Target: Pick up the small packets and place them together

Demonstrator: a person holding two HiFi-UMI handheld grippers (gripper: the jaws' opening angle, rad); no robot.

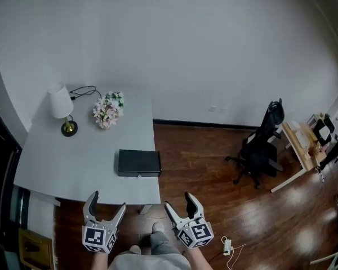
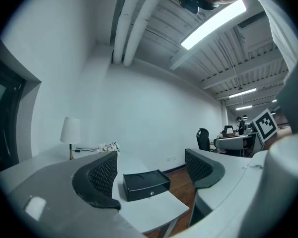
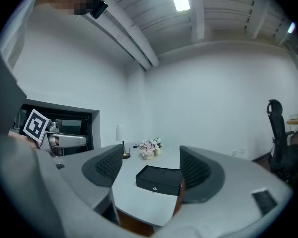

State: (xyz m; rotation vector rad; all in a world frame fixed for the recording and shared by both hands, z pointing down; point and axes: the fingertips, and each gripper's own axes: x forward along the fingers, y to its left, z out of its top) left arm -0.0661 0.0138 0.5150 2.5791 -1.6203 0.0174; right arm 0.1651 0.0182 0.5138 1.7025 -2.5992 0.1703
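No small packets show in any view. A black box (image 1: pixel 139 163) with a small round knob on its front lies on the grey table (image 1: pixel 73 156), near the table's right front corner. It also appears between the jaws in the left gripper view as the black box (image 2: pixel 145 184) and in the right gripper view as the black box (image 3: pixel 159 179), well ahead of both. My left gripper (image 1: pixel 105 206) hangs open in front of the table's front edge, nothing between its fingers. My right gripper (image 1: pixel 180 203) is open too, over the wooden floor just right of the table corner.
A white-shaded lamp (image 1: pixel 62 109) with a brass base and a bunch of pale flowers (image 1: pixel 108 109) stand at the table's back. A black office chair (image 1: pixel 261 145) and a wooden desk (image 1: pixel 302 146) are far right. A dark cabinet (image 1: pixel 0 151) flanks the table's left.
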